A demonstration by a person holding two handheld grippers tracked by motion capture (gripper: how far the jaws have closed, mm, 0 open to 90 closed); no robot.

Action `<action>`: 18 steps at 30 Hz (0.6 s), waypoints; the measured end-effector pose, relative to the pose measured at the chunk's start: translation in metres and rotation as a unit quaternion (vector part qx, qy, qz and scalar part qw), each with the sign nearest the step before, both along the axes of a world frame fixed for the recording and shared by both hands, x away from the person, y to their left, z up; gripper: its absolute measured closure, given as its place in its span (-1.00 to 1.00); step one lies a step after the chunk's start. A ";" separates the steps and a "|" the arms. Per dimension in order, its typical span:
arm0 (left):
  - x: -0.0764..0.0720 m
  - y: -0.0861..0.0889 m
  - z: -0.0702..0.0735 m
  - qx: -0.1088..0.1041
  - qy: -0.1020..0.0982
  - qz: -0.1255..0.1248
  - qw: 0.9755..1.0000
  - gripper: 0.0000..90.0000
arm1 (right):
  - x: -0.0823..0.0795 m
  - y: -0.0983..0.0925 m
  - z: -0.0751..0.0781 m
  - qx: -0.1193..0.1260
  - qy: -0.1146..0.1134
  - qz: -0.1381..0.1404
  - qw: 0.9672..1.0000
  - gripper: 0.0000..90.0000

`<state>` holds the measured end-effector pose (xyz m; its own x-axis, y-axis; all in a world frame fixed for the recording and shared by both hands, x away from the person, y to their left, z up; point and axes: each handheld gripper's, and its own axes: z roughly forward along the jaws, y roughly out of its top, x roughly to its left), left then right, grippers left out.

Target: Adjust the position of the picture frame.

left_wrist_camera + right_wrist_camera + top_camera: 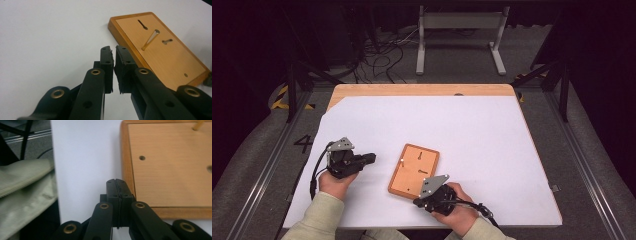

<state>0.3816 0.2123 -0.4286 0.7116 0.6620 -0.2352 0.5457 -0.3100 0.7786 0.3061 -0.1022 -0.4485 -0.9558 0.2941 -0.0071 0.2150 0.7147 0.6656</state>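
One rectangular orange-brown wooden board with a raised rim, lying flat on the white sheet that covers the light wooden table, a little below and left of centre in the high view. On the board: one brass-coloured metal pin standing tilted near one edge, two dark keyhole-shaped slots, and at least one small round hole.

Two black hand-held two-jaw grippers, one per hand. Left gripper at lower left of the high view, just left of the board and apart from it, pointing toward it; in the left gripper view its pads nearly together with a thin gap between, nothing in them, board at upper right. Right gripper at bottom centre of the high view, at the board's near corner; in the right gripper view its jaws clenched pad to pad on nothing, tips just beside the board's rim at right of frame.

Two pale green sleeves entering from the bottom edge
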 end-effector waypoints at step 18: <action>0.010 -0.009 0.006 0.012 -0.009 0.018 1.000 0.73 | 0.040 -0.043 0.000 0.012 -0.020 -0.116 0.993 1.00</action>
<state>0.3920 0.2037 -0.4227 0.6912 0.6928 -0.2057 0.5427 -0.3096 0.7808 0.3464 -0.1448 -0.4487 -0.8615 0.5065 -0.0346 0.3445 0.6334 0.6929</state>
